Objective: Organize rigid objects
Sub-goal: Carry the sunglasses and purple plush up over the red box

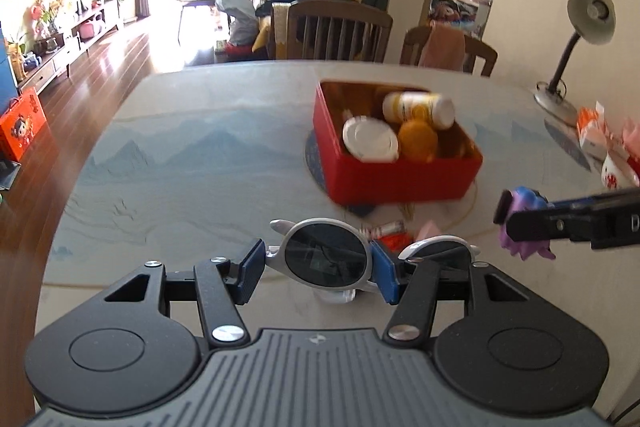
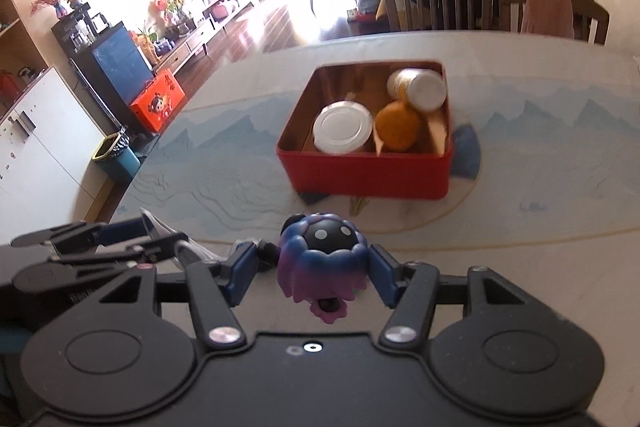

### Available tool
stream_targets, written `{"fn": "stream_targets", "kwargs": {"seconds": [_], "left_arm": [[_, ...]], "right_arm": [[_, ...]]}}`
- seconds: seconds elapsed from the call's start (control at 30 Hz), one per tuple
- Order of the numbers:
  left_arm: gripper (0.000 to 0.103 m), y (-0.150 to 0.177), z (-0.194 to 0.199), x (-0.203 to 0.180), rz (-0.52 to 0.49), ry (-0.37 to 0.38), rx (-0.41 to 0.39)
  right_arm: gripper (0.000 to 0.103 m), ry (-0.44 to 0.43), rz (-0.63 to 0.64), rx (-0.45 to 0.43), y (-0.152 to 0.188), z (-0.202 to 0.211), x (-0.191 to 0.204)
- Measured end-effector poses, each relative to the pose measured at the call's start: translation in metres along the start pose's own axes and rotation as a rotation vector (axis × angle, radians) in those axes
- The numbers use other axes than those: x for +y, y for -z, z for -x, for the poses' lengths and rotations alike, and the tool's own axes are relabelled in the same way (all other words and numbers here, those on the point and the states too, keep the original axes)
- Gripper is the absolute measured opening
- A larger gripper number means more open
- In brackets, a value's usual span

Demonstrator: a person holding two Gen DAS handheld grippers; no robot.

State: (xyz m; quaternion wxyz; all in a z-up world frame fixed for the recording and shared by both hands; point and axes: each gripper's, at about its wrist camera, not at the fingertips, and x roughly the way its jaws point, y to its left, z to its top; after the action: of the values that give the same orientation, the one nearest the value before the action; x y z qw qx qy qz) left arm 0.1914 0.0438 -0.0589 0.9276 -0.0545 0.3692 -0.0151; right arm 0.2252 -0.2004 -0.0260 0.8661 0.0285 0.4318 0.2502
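Note:
A red box (image 1: 400,179) stands mid-table holding a white-lidded jar (image 1: 370,139), an orange ball (image 1: 418,139) and a lying yellow bottle (image 1: 420,109); the box also shows in the right wrist view (image 2: 368,175). My left gripper (image 1: 318,267) is shut on grey sunglasses (image 1: 324,255), gripping one lens above the table. My right gripper (image 2: 314,267) is shut on a purple-blue toy figure (image 2: 320,255), held in front of the box. The figure also shows in the left wrist view (image 1: 524,219), to the right. The left gripper's side shows in the right wrist view (image 2: 100,247).
Small candy wrappers (image 1: 390,233) lie on the table just beyond the sunglasses. A desk lamp (image 1: 576,43) and packets (image 1: 600,135) stand at the right edge. Two wooden chairs (image 1: 336,31) stand behind the far side. The table edge (image 1: 80,163) drops to the floor on the left.

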Motion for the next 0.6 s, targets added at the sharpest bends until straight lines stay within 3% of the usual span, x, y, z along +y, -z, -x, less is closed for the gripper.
{"fn": "stream_targets", "kwargs": {"seconds": [0.6], "left_arm": [[0.057, -0.081, -0.024, -0.021, 0.044, -0.042, -0.067]], "right_arm": [[0.060, 0.027, 0.110, -0.070, -0.044, -0.003, -0.020]]}}
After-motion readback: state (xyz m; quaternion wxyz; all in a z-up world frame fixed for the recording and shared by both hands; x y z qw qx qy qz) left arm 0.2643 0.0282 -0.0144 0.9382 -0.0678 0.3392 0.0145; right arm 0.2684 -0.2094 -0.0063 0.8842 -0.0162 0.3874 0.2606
